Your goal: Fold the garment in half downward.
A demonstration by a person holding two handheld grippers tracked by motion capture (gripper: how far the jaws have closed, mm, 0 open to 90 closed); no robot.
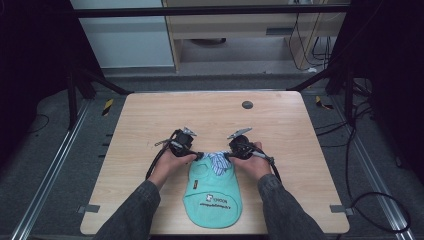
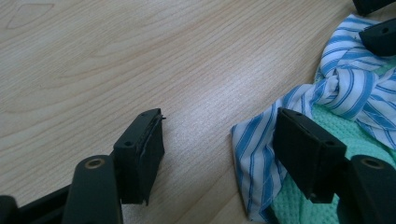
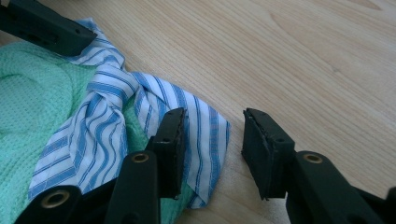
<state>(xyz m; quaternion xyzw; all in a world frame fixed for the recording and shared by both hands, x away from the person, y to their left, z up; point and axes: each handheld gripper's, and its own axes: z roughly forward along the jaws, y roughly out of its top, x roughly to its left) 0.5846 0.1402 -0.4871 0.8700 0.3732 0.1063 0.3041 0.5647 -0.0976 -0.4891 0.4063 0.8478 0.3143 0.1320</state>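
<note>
A mint-green knitted garment (image 1: 212, 192) lies flat near the table's front edge, with a blue-and-white striped cloth (image 1: 216, 161) knotted at its top end. My left gripper (image 1: 199, 156) is at the cloth's left side and my right gripper (image 1: 228, 156) at its right side. In the left gripper view the left gripper (image 2: 222, 158) is open: one jaw is over bare wood, the other over the striped cloth (image 2: 261, 154). In the right gripper view the right gripper (image 3: 215, 151) is open, and a corner of the striped cloth (image 3: 205, 126) lies between its jaws without being pressed.
The wooden table (image 1: 150, 115) has a small dark round disc (image 1: 247, 105) at its far side. Cables trail from both grippers across the table. Metal frame rails and floor cables lie beyond the table's left and right edges.
</note>
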